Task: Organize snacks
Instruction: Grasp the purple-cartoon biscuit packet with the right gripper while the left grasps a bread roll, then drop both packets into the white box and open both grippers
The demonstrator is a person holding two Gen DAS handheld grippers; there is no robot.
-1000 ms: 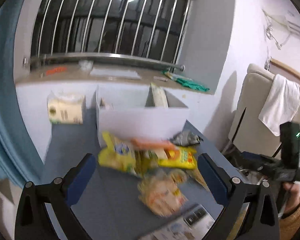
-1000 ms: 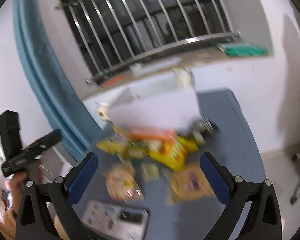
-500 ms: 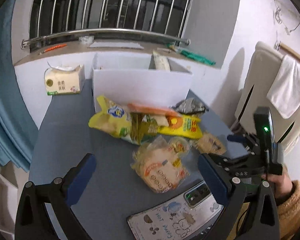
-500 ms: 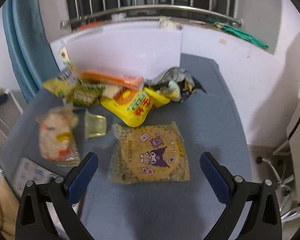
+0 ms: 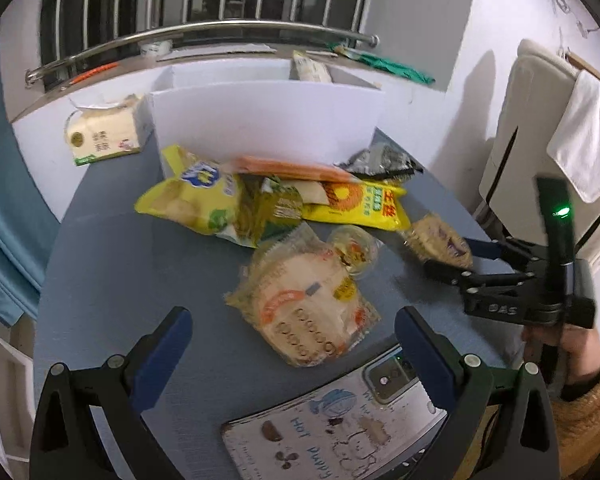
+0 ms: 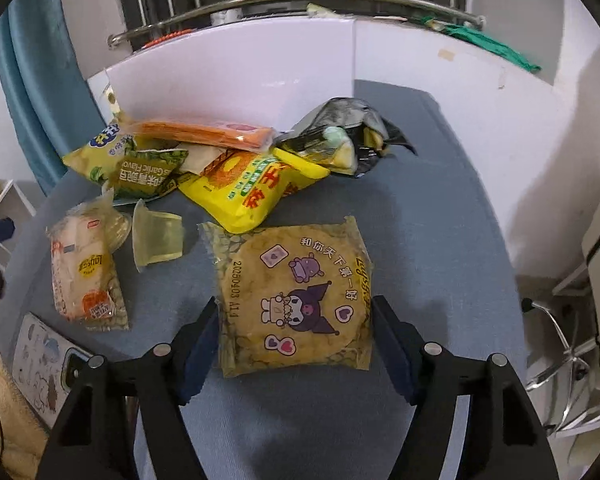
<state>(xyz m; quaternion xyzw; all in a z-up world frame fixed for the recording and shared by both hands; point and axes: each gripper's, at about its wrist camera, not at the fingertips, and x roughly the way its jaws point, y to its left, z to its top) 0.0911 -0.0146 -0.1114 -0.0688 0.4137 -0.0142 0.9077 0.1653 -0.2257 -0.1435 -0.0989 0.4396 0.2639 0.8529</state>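
Right gripper (image 6: 292,330) was wide open, straddling the cartoon cookie pack (image 6: 294,294) at lower centre of the tabletop (image 6: 428,240); left gripper (image 5: 292,344) open, empty, over the bread pack (image 5: 304,300).

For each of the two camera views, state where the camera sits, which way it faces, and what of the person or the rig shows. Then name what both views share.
Left wrist: sits on the left gripper, facing the white box across the table; shows its own open jaws, plus the right gripper and the hand holding it.
Right wrist: sits on the right gripper, looking down at the cartoon cookie packet between its open jaws.
Shared: the yellow snack bag, bread packet, phone.
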